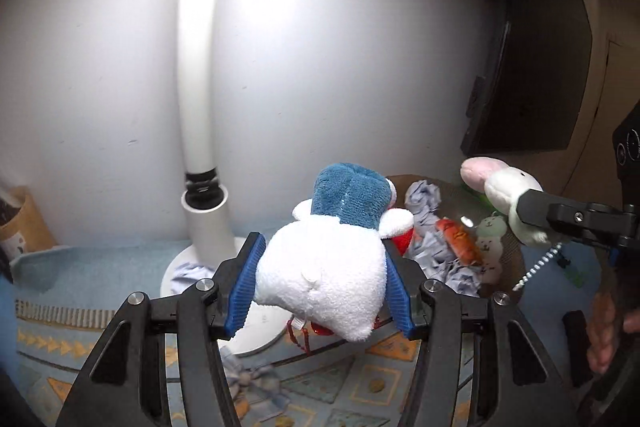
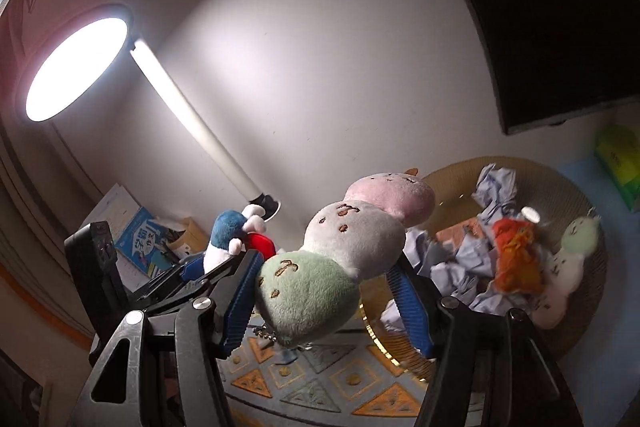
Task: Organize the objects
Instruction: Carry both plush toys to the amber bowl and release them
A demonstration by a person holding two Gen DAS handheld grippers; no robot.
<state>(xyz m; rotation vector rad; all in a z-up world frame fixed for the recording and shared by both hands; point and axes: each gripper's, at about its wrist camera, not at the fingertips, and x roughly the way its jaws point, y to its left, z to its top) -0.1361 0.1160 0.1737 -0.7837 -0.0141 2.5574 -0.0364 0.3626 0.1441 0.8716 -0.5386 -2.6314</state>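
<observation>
Only the right wrist view shows the lit lamp head [image 2: 76, 67] at 10 o'clock. The left gripper [image 1: 320, 291] has its jaws clamped on a white-and-blue plush [image 1: 332, 259]; the right gripper [image 2: 326, 301] has its jaws clamped on a pink, white and green plush [image 2: 340, 251].

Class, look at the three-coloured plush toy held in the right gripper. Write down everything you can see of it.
The three-coloured plush toy is soft, fuzzy fabric in three rounded segments: pale green, white, then pink at the far end, with small brown embroidered marks. A bead chain hangs below the green segment. It is lifted in the air, lying aslant, with the right gripper pinching its green end between ribbed blue pads. The woven basket lies beyond it.
</observation>
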